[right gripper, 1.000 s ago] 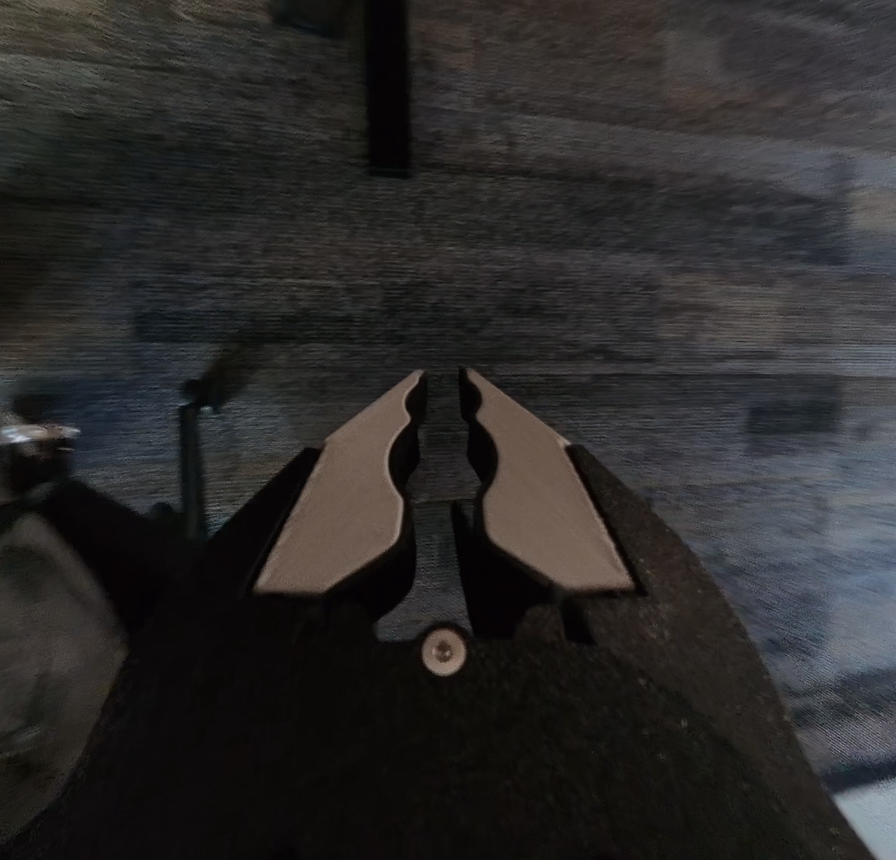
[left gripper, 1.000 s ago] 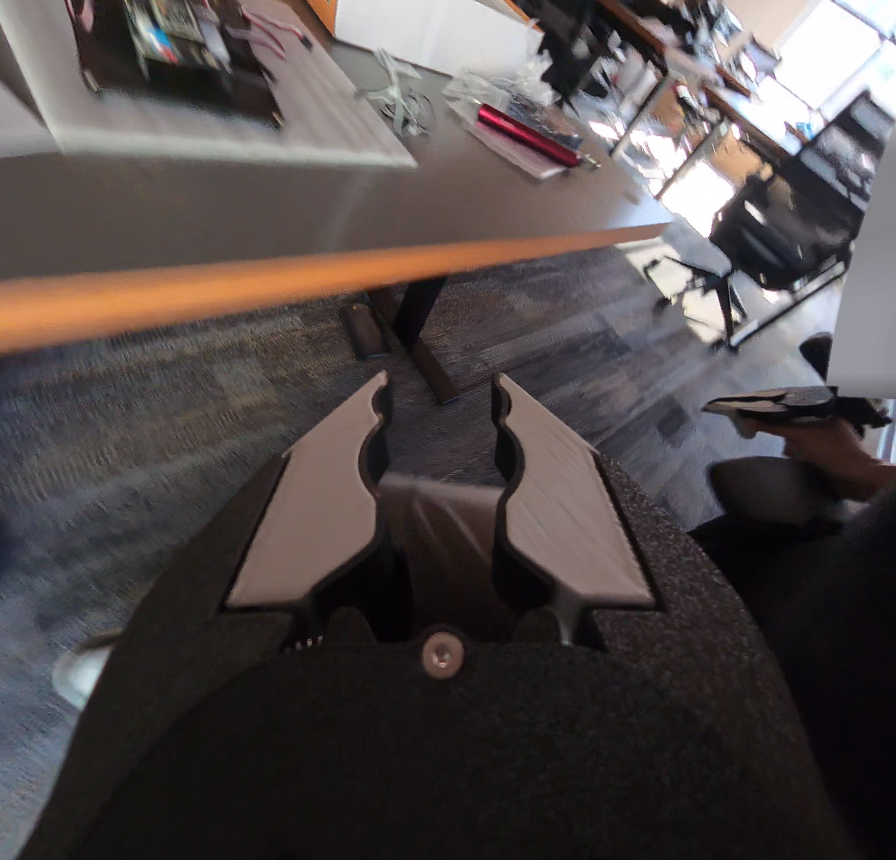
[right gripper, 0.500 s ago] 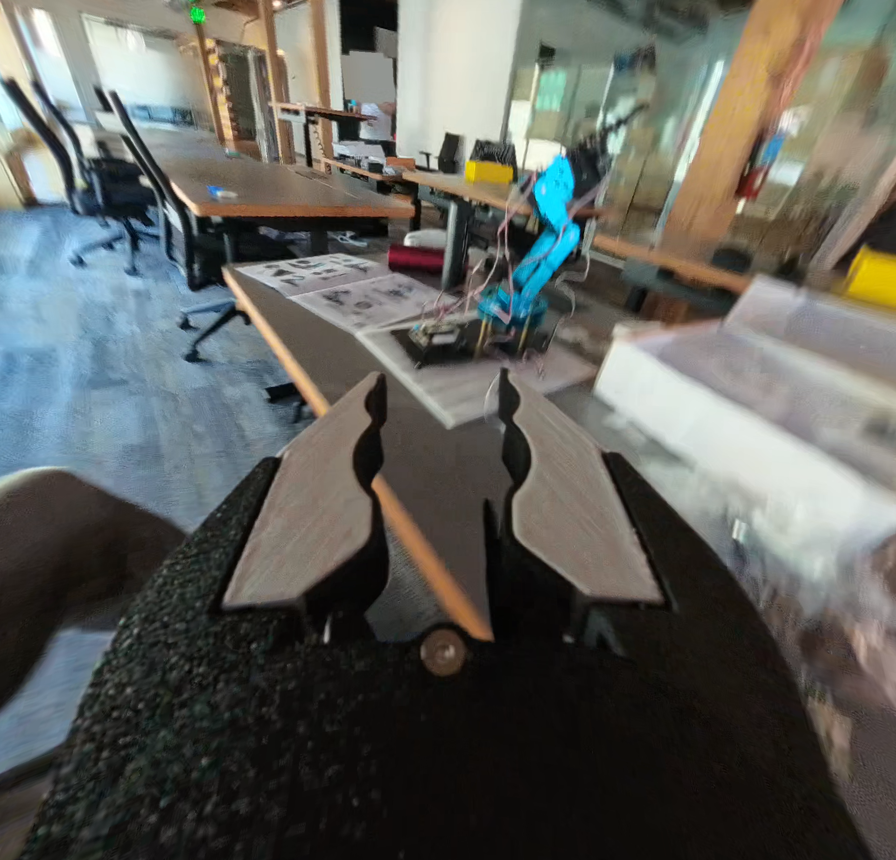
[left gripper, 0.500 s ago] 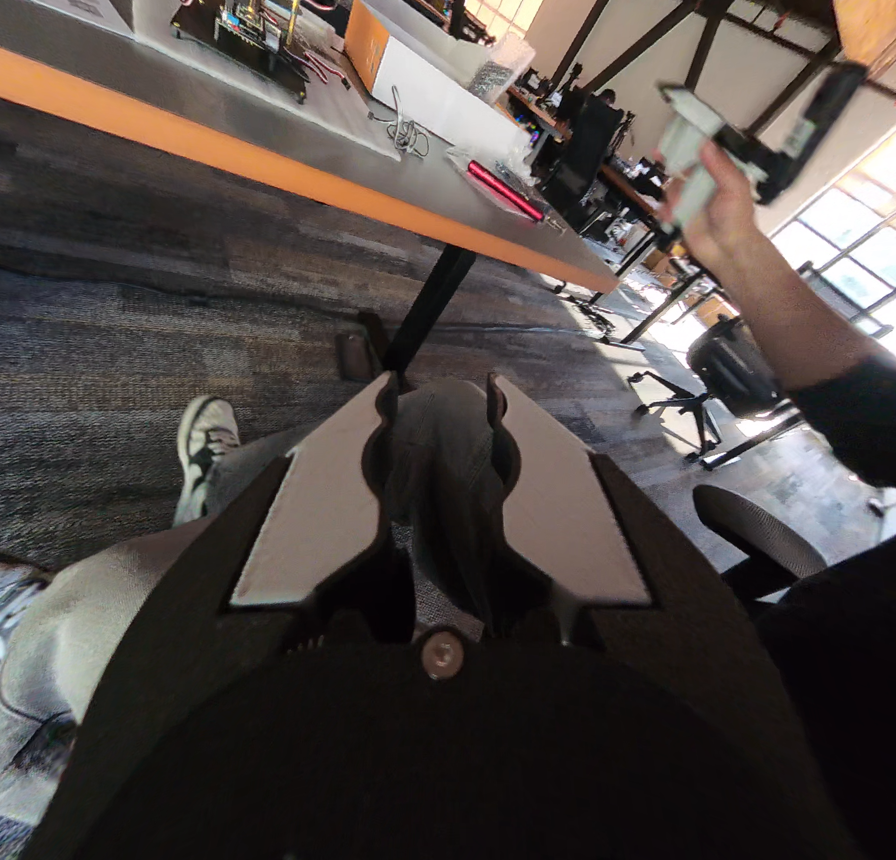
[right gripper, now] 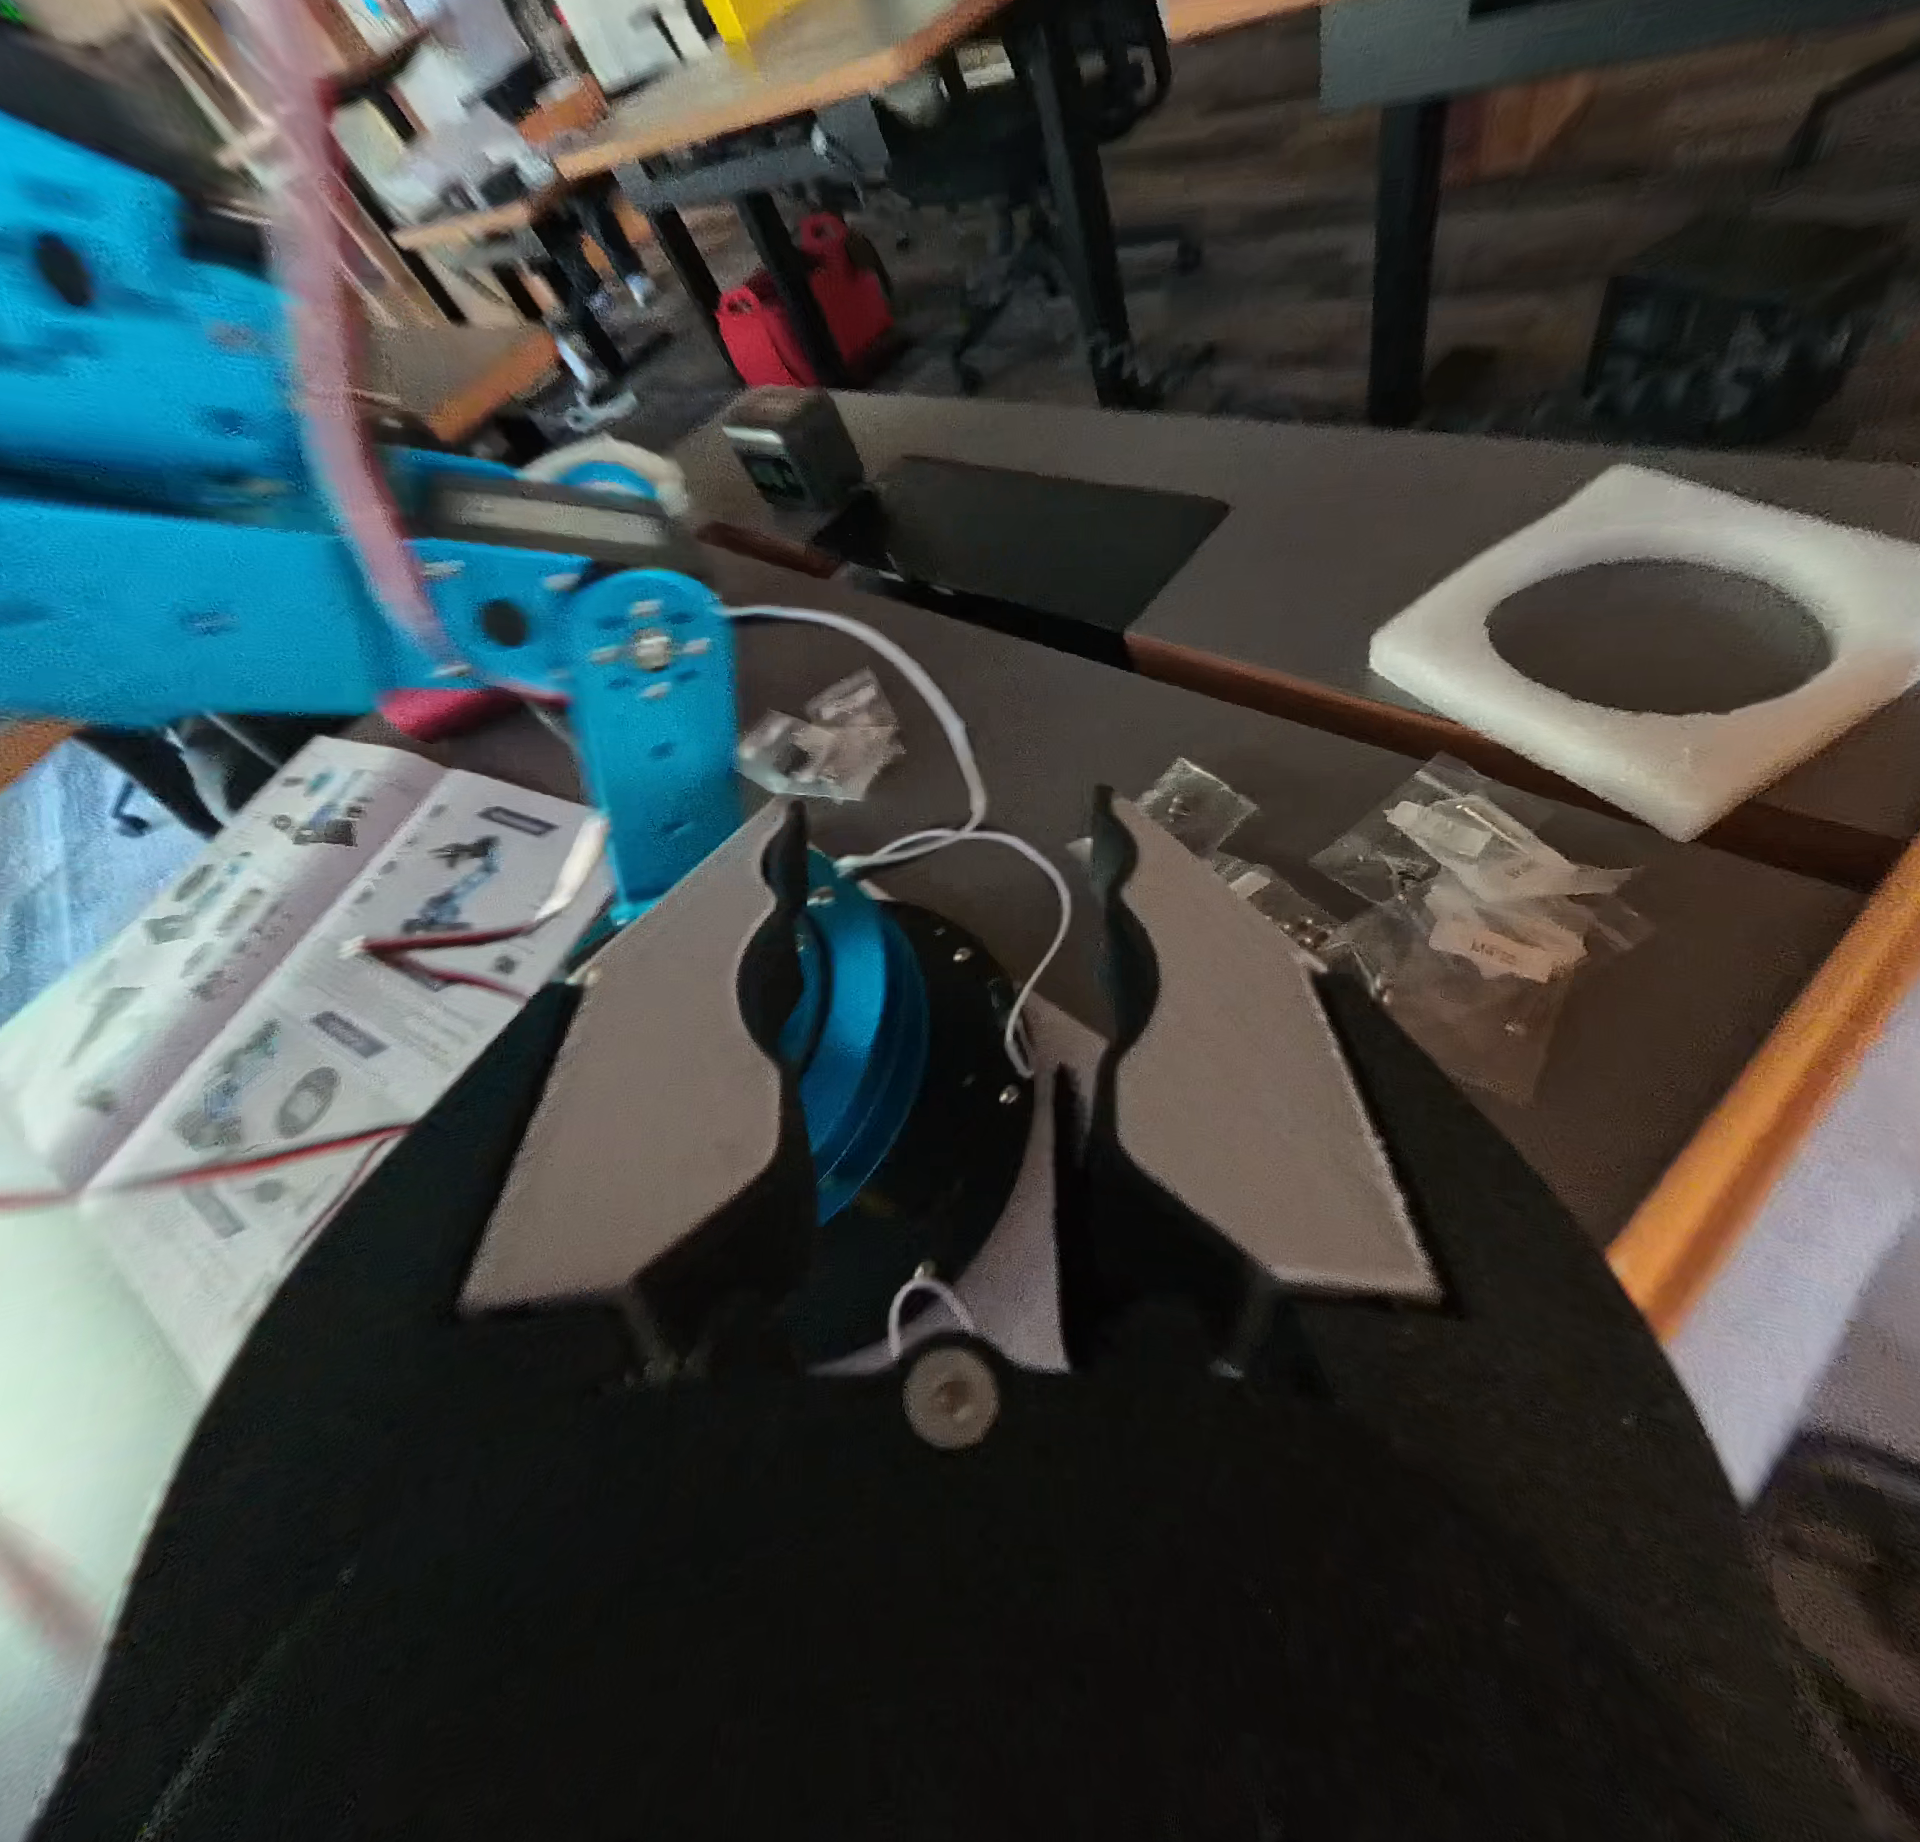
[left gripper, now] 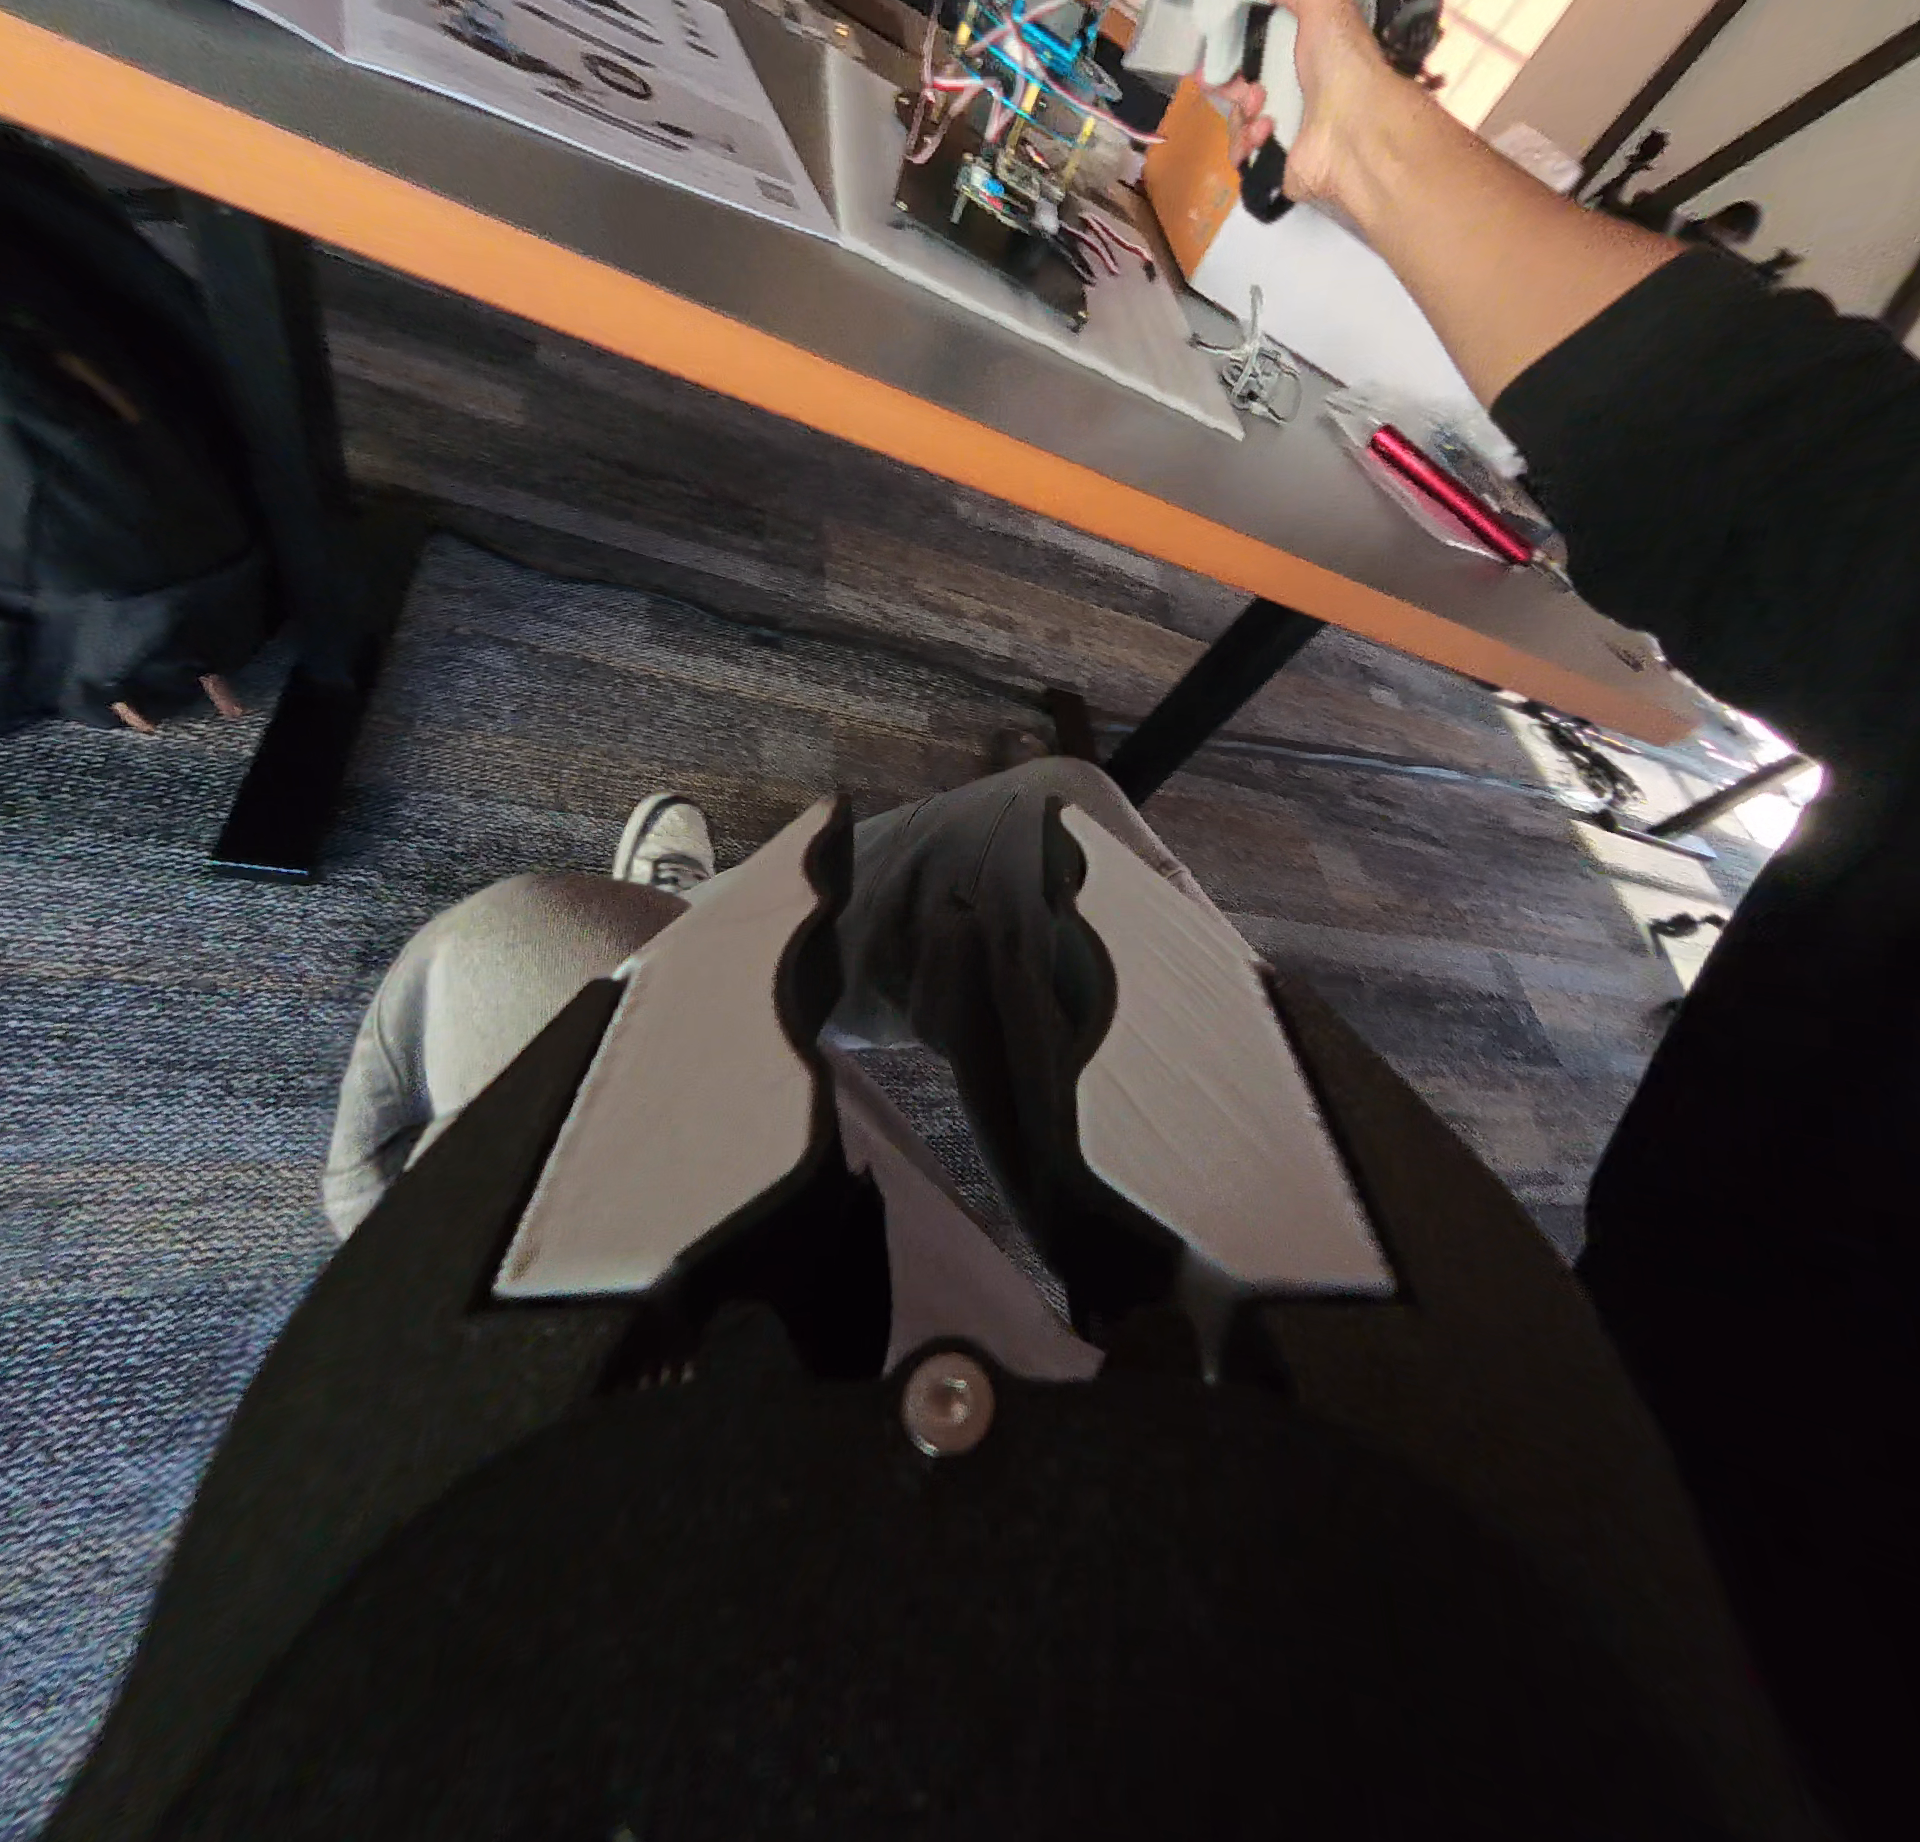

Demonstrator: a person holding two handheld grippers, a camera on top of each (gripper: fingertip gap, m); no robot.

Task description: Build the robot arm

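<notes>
A: Left claw [left gripper: 945, 821]?

B: My left claw is parted a fair way with nothing between the fingers. It hangs low, below the grey worktop with the orange edge [left gripper: 644, 306], pointing at the seated person's grey-trousered knee [left gripper: 935, 909] and white sneaker [left gripper: 665, 842] over the dark patterned carpet [left gripper: 156, 1117].

A: Right one?

B: My right claw [right gripper: 945, 836] is open wider, also empty. It hovers over the small blue metal robot arm [right gripper: 644, 712], just above its round blue base on a black disc [right gripper: 894, 1023]. Thin white wires [right gripper: 1039, 899] loop between the fingers; can't tell if they touch.

A: Around it?

B: White printed instruction sheets [right gripper: 260, 961] lie to the claw's left, clear plastic bags of small hardware [right gripper: 1455, 909] to its right. A white foam square with a round hole [right gripper: 1652, 639] sits farther back on the adjoining worktop, and a flat black panel [right gripper: 1029, 545] is behind the arm.

A: Anything from the left view?

B: A bare hand in a black sleeve [left gripper: 1309, 99] holds the right claw's handle above the worktop. A red metal cylinder [left gripper: 1444, 493] lies near the worktop edge.
</notes>
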